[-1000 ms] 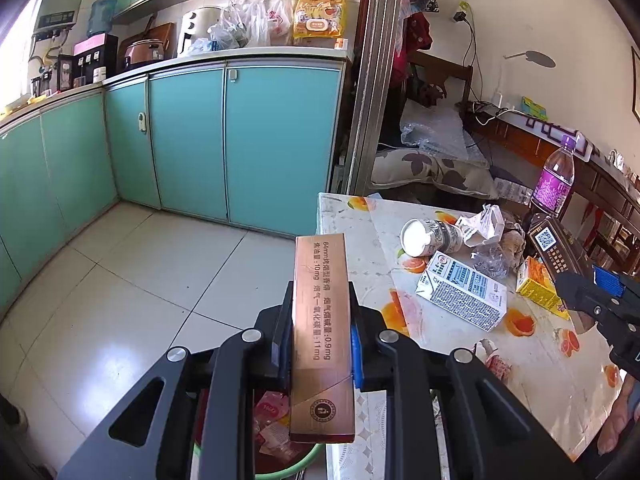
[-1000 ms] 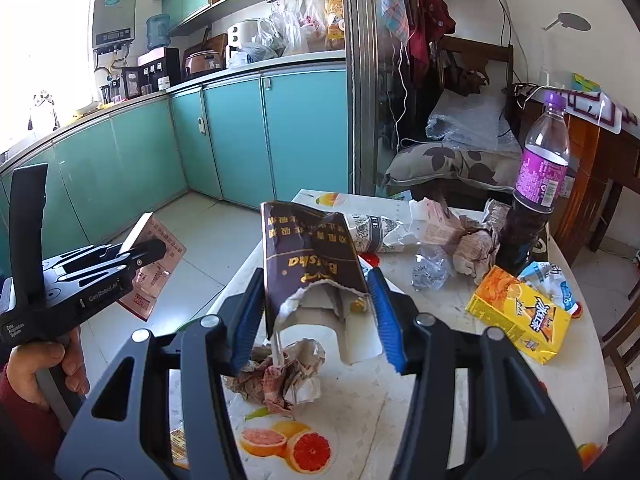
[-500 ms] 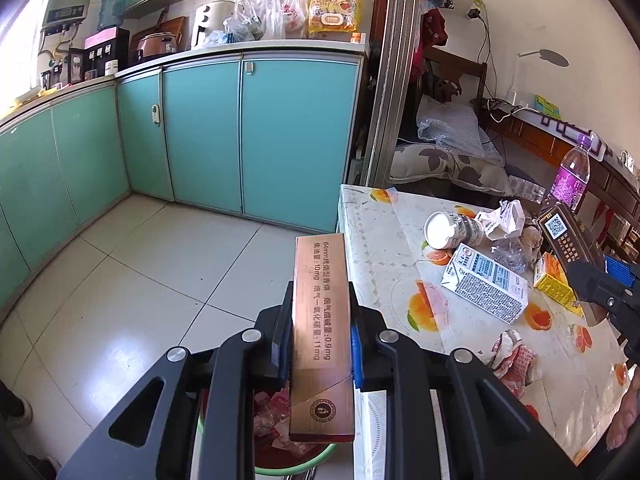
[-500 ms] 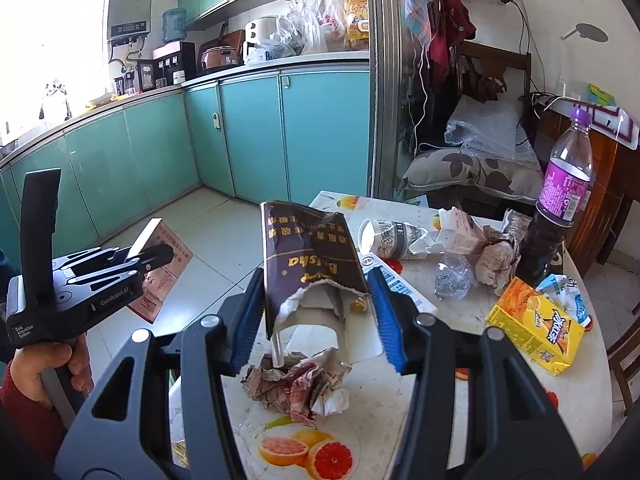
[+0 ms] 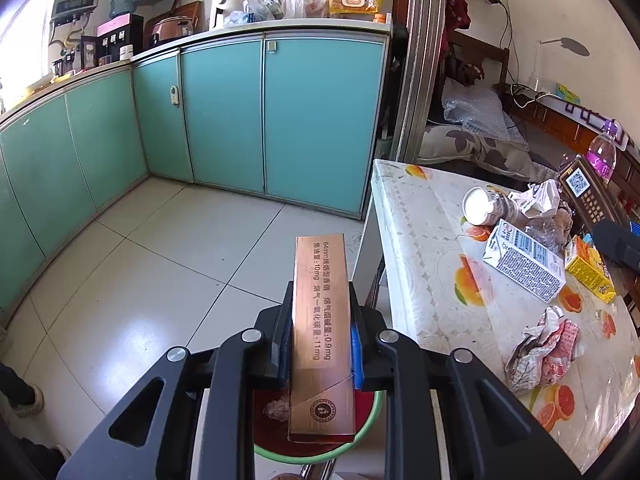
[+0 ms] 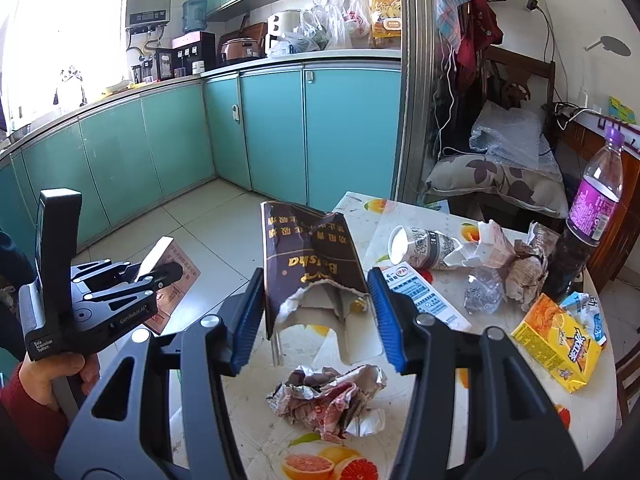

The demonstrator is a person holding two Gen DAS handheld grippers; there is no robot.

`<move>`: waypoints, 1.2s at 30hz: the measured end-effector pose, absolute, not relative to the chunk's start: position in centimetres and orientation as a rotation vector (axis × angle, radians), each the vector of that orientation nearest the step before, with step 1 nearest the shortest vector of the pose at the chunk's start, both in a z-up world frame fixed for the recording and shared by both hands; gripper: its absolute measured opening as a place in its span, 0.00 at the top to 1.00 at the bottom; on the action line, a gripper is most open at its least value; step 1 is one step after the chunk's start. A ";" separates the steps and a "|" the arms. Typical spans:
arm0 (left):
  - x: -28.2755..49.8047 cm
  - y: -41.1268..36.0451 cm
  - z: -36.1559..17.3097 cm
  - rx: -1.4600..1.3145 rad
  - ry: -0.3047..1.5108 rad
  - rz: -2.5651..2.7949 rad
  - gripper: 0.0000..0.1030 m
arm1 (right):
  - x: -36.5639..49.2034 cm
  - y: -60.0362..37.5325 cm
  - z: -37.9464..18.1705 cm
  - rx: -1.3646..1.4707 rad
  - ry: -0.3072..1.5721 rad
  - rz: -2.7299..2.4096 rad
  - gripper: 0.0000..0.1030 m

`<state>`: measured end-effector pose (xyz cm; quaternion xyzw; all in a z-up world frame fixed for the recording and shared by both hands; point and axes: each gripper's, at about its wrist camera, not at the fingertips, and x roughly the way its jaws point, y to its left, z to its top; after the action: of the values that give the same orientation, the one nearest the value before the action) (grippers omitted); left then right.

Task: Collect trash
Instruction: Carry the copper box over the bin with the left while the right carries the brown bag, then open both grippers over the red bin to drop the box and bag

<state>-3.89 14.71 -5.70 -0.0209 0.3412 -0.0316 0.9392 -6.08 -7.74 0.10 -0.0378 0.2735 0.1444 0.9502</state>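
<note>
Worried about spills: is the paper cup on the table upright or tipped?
Tipped. The paper cup lies on its side on the table, white open mouth facing the camera; no spill visible.

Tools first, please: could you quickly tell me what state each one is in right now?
Left tool: closed on a copper-coloured cigarette box.
Right tool: closed on a torn dark brown packet.

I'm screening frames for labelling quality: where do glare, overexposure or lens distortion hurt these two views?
Left wrist view: the window at the upper left is blown out, a bright sheen lies on the white floor tiles, and the teal cabinet fronts bow with fisheye curvature; the print on the copper-coloured carton is sharp. Right wrist view: the window at the left is blown out to white, and the corners are vignetted black.
</note>
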 end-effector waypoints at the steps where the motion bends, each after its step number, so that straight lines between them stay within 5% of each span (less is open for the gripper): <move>1: -3.9 14.8 -5.9 -0.039 0.702 -0.060 0.81 | -5.9 -7.4 0.1 -0.082 0.558 0.301 0.51; 36: -2.0 17.0 -14.8 -0.125 0.979 -0.067 0.81 | 5.0 2.7 -6.5 -0.037 1.012 0.616 0.51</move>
<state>-1.99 16.99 -14.75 -0.0602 0.4697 -0.0323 0.8802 5.05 2.73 -6.52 -0.0176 0.4769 0.2903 0.8294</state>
